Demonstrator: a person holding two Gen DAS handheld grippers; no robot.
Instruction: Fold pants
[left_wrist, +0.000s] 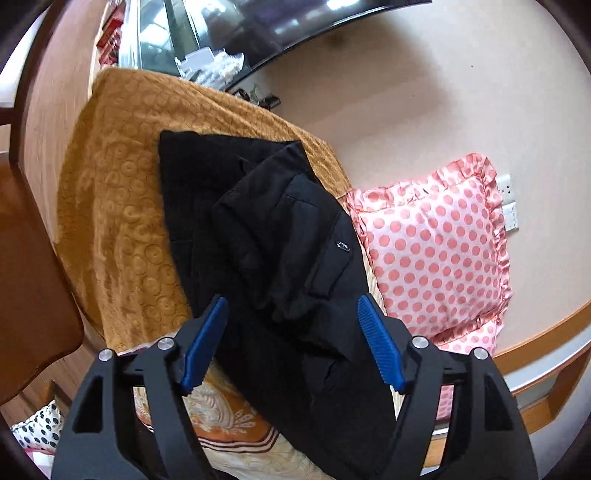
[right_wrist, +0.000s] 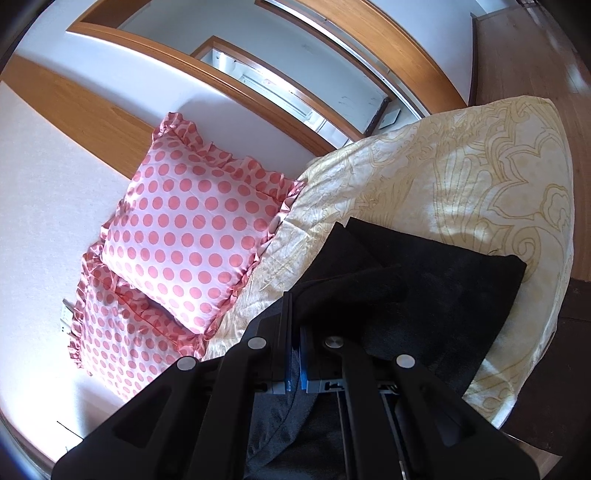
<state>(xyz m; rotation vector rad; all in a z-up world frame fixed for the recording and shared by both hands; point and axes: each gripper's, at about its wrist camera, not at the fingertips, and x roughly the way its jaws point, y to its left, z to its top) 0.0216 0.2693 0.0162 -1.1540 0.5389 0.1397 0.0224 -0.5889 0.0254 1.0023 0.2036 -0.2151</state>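
Black pants (left_wrist: 266, 236) lie on the bed, partly folded over themselves, with a back pocket and button facing up. My left gripper (left_wrist: 291, 306) is open, its blue pads on either side of the pants' near part, not pinching it. In the right wrist view the pants (right_wrist: 424, 295) spread over a cream patterned quilt (right_wrist: 461, 166). My right gripper (right_wrist: 295, 325) is shut on a fold of the black cloth, which drapes over and between its fingers.
A mustard textured blanket (left_wrist: 122, 192) covers the far bed part. Pink polka-dot pillows (left_wrist: 436, 251) lean against the wall, also seen in the right wrist view (right_wrist: 192, 225). A wooden headboard (left_wrist: 33, 258) stands left. Wall sockets (left_wrist: 506, 206) sit behind the pillows.
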